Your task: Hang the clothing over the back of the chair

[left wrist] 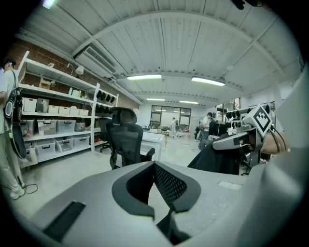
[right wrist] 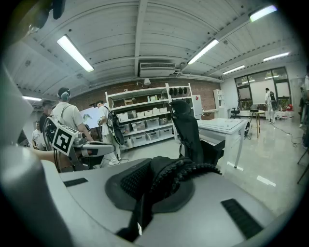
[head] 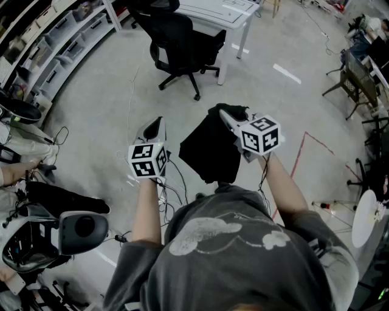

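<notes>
Right gripper (head: 231, 121) clamped on black clothing (head: 209, 152), fabric bunched between its jaws, rest hanging in mid-air above the floor. Left gripper (head: 155, 129) jaws apart, empty, alongside. Office chair (head: 179, 42) well ahead, next to white desk (head: 225, 12).

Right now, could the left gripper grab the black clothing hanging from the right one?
Probably yes. The left gripper is open and empty, and the black clothing hangs from the shut right gripper just beside it, with nothing between them.
</notes>
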`<action>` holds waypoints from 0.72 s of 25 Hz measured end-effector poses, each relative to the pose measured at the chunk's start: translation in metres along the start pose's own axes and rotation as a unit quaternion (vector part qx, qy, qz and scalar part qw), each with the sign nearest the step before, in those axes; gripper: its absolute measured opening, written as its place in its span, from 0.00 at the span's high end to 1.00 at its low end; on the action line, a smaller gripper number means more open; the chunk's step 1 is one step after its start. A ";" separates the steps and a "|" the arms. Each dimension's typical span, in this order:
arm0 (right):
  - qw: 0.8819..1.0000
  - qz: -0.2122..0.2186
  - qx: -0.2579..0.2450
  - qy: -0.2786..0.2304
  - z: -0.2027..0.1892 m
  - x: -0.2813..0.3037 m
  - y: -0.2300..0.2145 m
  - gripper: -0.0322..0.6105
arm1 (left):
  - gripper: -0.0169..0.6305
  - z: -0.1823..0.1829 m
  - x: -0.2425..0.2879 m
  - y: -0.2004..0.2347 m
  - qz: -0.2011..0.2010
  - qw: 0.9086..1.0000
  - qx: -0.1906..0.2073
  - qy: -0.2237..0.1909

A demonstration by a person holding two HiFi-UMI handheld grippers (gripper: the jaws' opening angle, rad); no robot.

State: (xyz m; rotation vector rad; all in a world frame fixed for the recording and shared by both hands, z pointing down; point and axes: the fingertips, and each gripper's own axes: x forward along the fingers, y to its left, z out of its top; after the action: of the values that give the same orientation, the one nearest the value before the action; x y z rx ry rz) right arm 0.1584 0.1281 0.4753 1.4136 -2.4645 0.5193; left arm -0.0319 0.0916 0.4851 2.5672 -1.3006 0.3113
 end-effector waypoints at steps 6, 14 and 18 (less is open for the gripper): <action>1.000 -0.006 0.007 -0.006 0.000 -0.008 0.005 0.95 | 0.97 -0.002 -0.007 -0.003 -0.007 1.000 -0.002 0.004; 0.999 -0.024 0.017 -0.015 -0.008 -0.011 0.007 0.95 | 0.97 -0.024 -0.014 0.003 -0.016 1.000 -0.019 0.013; 0.999 -0.031 -0.008 -0.016 -0.004 -0.018 0.007 0.95 | 0.97 -0.035 -0.023 0.006 -0.013 0.999 -0.028 0.015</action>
State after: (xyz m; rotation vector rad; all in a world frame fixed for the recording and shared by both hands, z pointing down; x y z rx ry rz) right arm 0.1618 0.1470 0.4712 1.4979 -2.4352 0.4666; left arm -0.0528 0.1170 0.5120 2.5218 -1.2462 0.3042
